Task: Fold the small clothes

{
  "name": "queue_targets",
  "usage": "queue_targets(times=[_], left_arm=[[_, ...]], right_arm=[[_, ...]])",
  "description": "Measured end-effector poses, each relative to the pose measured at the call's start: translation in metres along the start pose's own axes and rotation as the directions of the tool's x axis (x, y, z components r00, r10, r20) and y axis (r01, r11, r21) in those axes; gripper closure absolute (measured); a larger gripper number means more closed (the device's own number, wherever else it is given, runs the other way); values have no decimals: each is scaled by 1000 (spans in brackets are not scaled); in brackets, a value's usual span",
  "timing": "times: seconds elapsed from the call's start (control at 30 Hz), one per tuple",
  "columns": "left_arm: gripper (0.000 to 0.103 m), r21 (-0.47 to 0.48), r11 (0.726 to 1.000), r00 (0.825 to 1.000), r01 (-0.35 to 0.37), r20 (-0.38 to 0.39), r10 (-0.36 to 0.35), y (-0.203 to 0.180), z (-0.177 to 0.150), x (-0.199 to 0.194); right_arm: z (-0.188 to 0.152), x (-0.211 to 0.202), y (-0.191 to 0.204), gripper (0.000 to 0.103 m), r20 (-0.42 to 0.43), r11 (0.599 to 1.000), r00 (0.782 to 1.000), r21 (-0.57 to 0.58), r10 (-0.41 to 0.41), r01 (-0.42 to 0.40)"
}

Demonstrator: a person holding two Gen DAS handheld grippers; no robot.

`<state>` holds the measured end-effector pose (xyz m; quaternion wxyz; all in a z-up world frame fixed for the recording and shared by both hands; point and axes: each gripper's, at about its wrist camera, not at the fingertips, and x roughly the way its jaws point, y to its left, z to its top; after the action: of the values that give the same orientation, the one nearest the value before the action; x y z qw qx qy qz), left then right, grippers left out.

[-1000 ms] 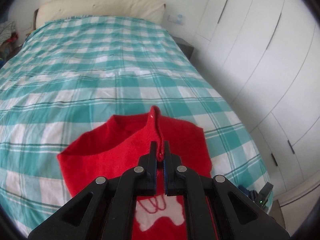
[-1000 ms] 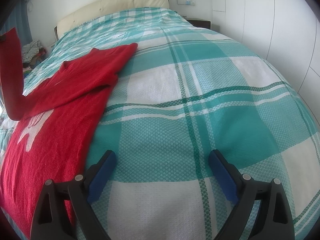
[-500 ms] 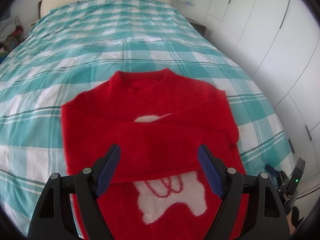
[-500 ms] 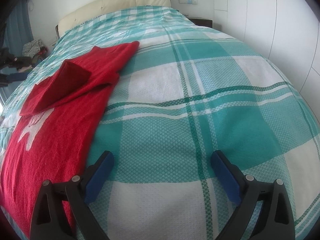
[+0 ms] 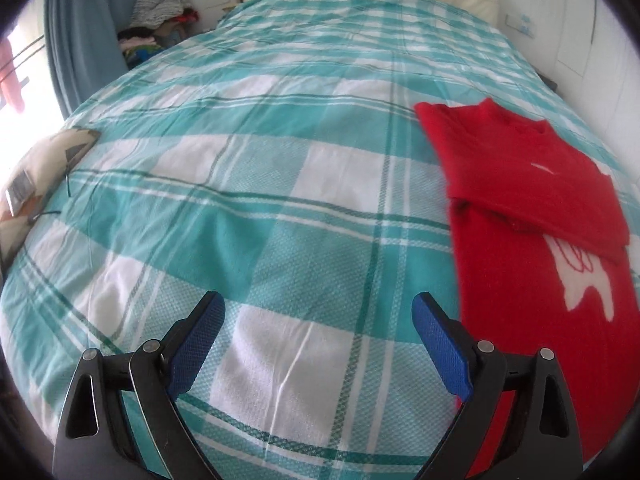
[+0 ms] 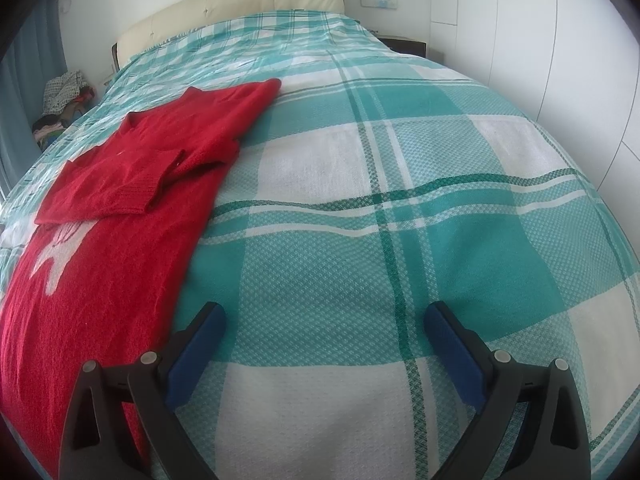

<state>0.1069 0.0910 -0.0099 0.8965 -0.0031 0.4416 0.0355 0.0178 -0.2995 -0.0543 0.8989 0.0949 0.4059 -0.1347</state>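
On the checked teal-and-white bedspread [image 5: 248, 216] my left gripper [image 5: 318, 322] hangs with its jaws spread wide, having just been opening, and nothing but bare cloth shows between the blue pads [image 5: 196, 344]. Off to its right lies the red sweater [image 5: 532, 208], flat on the bed, both sleeves folded across the chest; the fisheye rim cuts off its far side, so I only get part of the white animal motif [image 5: 584, 284]. From the right wrist camera I see the right gripper [image 6: 324, 338] also gaping, empty, its pads over plain cover, with the same sweater [image 6: 120, 208] just beside its left finger and running out of frame at the lower left. There the top sleeve's ribbed cuff [image 6: 138, 192] lies over the motif and hides its upper part. At the left edge of the left view a pale cushion [image 5: 44, 176] is half cropped, something small and flat on it that I can't identify. Beyond the bed's corner a heap of clothes [image 5: 160, 12] sits by a blue curtain [image 5: 84, 28], too blurred to sort out. Cream headboard [image 6: 240, 4] at the far end, white wardrobe doors [image 6: 560, 40] on the right.
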Motion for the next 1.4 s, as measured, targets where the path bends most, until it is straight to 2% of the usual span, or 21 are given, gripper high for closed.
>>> queue_targets(times=[0.07, 0.17, 0.3, 0.5, 1.4], left_arm=[[8, -28, 1000, 1000, -8, 17, 8, 5, -8, 7], [8, -34, 999, 1000, -4, -15, 4, 6, -15, 17], [7, -35, 999, 1000, 20, -8, -21, 5, -14, 15], [7, -66, 997, 998, 34, -47, -38, 8, -18, 21], [7, -73, 997, 997, 16, -69, -21, 11, -20, 26]], right_arm=[[0, 0, 0, 4, 5, 1000, 1000, 0, 2, -2], [-2, 0, 0, 3, 12, 1000, 1000, 0, 3, -3], [-2, 1, 2, 2, 11, 1000, 1000, -8, -3, 3], [-1, 2, 3, 1, 10, 1000, 1000, -10, -2, 2], [-1, 2, 4, 1, 10, 1000, 1000, -10, -2, 2]])
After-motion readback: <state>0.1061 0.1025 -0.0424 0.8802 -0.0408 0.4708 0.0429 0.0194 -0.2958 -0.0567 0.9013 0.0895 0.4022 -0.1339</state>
